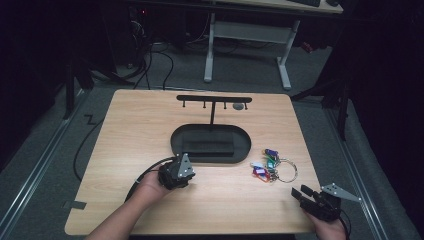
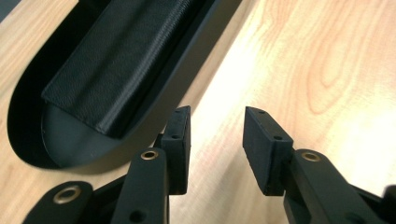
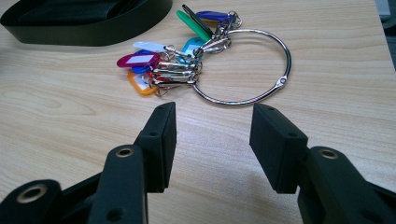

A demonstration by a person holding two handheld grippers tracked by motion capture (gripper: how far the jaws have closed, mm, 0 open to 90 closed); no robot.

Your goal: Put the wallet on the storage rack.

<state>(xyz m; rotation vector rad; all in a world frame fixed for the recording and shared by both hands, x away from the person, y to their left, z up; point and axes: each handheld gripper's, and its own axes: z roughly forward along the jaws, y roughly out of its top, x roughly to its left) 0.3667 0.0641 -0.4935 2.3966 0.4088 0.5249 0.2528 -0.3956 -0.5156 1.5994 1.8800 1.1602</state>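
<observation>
the key ring (image 3: 243, 70) lay on the counter (image 1: 150, 130) just right of the oval tray (image 1: 240, 150). right gripper (image 3: 212, 140) jaws stood spread short of it; left gripper (image 2: 217, 140) jaws spread beside the tray. best approach: straddle the bare wire (not the tags).

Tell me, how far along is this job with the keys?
Barely begun. The metal ring of coloured key tags lies untouched on the wooden table. The right claw faces it, open and empty. The black stand's hook bar isn't holding the ring yet; grabbing and hanging seem left.
</observation>
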